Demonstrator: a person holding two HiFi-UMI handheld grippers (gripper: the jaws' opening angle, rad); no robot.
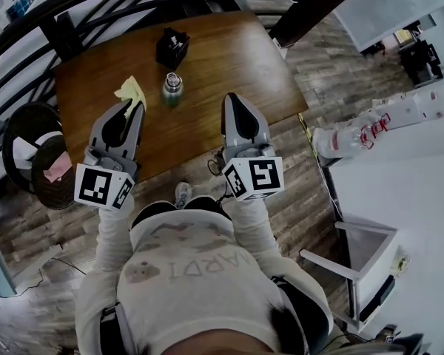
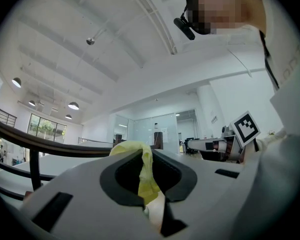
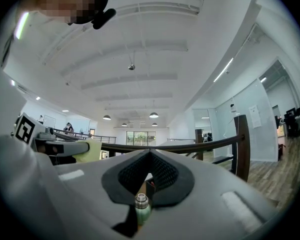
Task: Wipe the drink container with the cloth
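Cloth (image 1: 130, 92) one, bottle (image 1: 172, 89) one, tools (image 1: 132, 106) (image 1: 231, 97) two.

both arms reach forward from the body, elbows tucked, pale sleeves (image 1: 112, 237) running up to the tools. the left gripper (image 1: 132, 107) points ahead and a little outward, its jaws pressed together on a yellow cloth (image 1: 130, 91) that sticks out past the tips. the right gripper (image 1: 231, 99) sits just beside it, level and parallel, its jaws closed tip to tip with nothing between them. both marker cubes (image 1: 254, 177) face up toward the head.
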